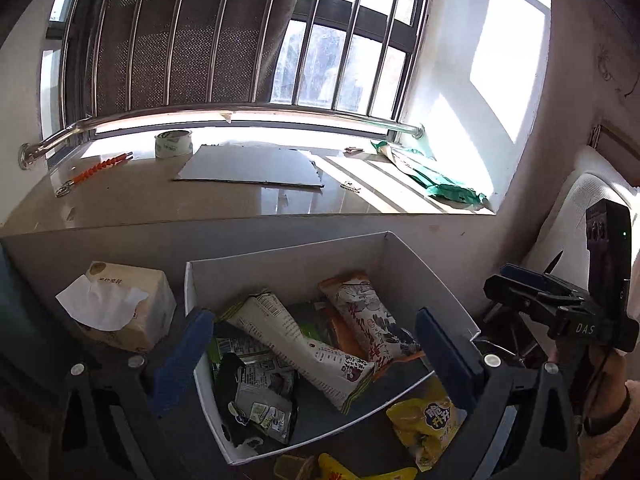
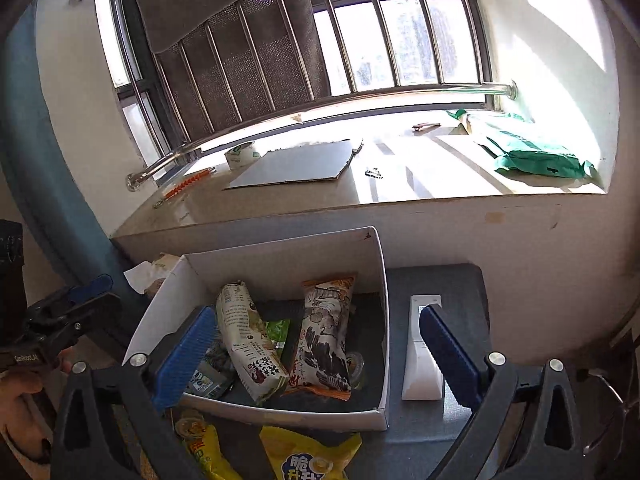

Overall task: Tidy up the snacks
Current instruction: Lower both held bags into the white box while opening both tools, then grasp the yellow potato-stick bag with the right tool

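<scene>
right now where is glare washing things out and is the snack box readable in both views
Left wrist view: sun blows out the windowsill behind the tape roll; the white snack box sits in shade, labels legible. Right wrist view: glare stripes the sill near the green bag; fisheye bends the window bars.

A white box (image 1: 288, 264) with no lid sits on the dark table, and snacks lie inside it. A long white packet (image 1: 304, 344) with black writing lies slanted across the middle, its near end resting on the packets below. Just to its right, touching it, lies an orange and white packet (image 1: 368, 316) with black drawings. A green packet (image 2: 278, 330) peeks out between the two, partly hidden. In the near left corner of the box sits a small dark packet (image 1: 260, 404). Outside the box, right at its near wall, lie yellow packets (image 2: 308, 456) with blue writing, flat on the table.
</scene>
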